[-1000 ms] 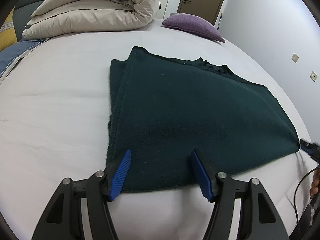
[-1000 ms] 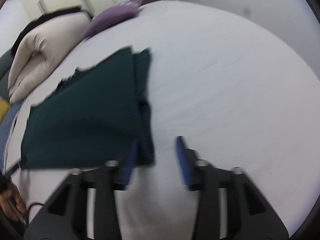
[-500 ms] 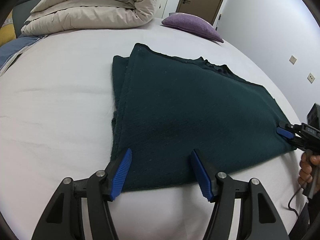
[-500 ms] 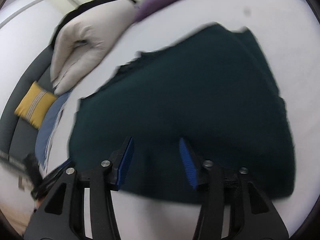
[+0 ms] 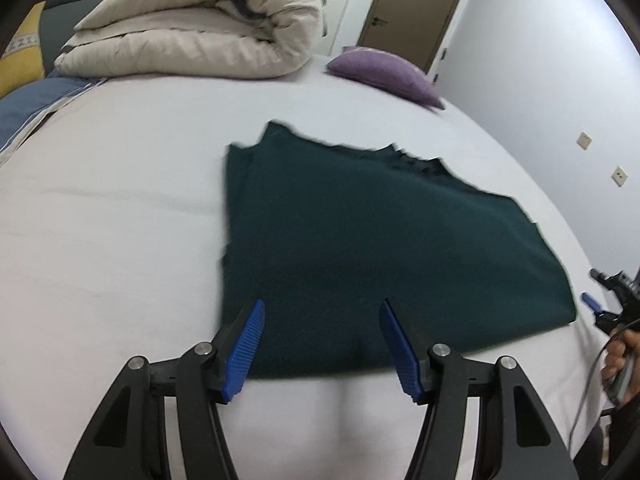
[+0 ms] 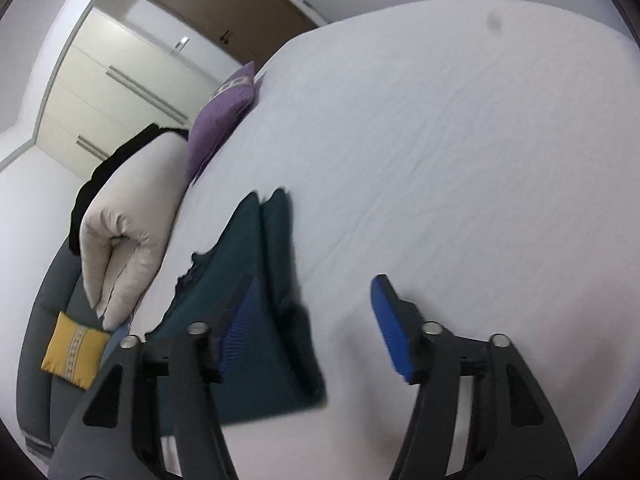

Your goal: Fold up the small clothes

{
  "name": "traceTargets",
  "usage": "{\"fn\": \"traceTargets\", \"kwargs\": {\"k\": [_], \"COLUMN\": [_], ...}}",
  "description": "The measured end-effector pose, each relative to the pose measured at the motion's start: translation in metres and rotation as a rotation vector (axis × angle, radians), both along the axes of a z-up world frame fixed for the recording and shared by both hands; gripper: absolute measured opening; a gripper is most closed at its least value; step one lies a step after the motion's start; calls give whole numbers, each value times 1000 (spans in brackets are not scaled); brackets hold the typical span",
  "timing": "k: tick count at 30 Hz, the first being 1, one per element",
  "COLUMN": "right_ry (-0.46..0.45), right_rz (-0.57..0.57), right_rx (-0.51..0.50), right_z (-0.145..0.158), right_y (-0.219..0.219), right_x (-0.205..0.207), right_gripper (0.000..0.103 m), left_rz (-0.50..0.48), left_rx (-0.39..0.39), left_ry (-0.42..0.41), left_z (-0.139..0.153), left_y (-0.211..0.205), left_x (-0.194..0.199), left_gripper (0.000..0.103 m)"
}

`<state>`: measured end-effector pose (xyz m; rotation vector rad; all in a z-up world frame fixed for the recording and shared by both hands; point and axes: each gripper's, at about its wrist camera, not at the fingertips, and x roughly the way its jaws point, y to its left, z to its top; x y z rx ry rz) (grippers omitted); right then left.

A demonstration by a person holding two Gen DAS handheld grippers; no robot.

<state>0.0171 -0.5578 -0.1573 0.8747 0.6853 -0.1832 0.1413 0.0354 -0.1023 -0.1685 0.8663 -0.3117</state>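
A dark green knitted garment (image 5: 380,248) lies folded flat on the white bed (image 5: 112,240). My left gripper (image 5: 322,344) is open and empty, just above the garment's near edge. My right gripper (image 6: 310,330) is open and empty, beside the garment's right corner (image 6: 276,360); its left finger is over the cloth, its right finger over bare sheet. In the left wrist view the right gripper (image 5: 600,304) shows at the far right, just off the garment's corner.
A rolled beige duvet (image 5: 200,28) and a purple pillow (image 5: 384,72) lie at the far end of the bed. A yellow cushion (image 6: 74,356) sits on a grey sofa to the left. A wall with sockets runs along the right side.
The right gripper swung from over the middle of the garment out to its right corner. The left gripper drew back and lifted slightly; the garment lies as before.
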Motion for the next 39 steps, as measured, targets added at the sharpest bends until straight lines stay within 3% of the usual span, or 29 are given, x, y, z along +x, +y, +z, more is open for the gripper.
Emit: {"fn": "traceTargets", "kwargs": {"k": [4,7,11,14,16,19,24,39], "right_ry": [-7,62,87,82,96,109,116,115], "right_rz": [98,167,188,188,220,279,255,209], "right_rx": [34,55,112,179,190,209,249,207], "right_z": [-5,-18,-32,-38,-40,-45,-61,-56], "right_y": [21,35,40,36,40,53,61,70], "right_x": [22,49,70,81,89,103,113,106], "right_gripper": [59,59,59,59,50,38,18,14], "left_rz": [-62,-116,-153,-183,-190,-184,-200,-200], "left_rx": [-36,-35,-61,-35,-24,23,108,125], "left_ry": [-28,-43,-4,38,81,84,72,70], "left_z": [19,25,18,4,-9,-22,-27,-32], "left_y": [-36,-68,-102,-130,-139,-145,-154,-156], "left_x": [11,22,43,57,65,68,63,66], "left_gripper": [64,67,67,67,67,66,67,68]}}
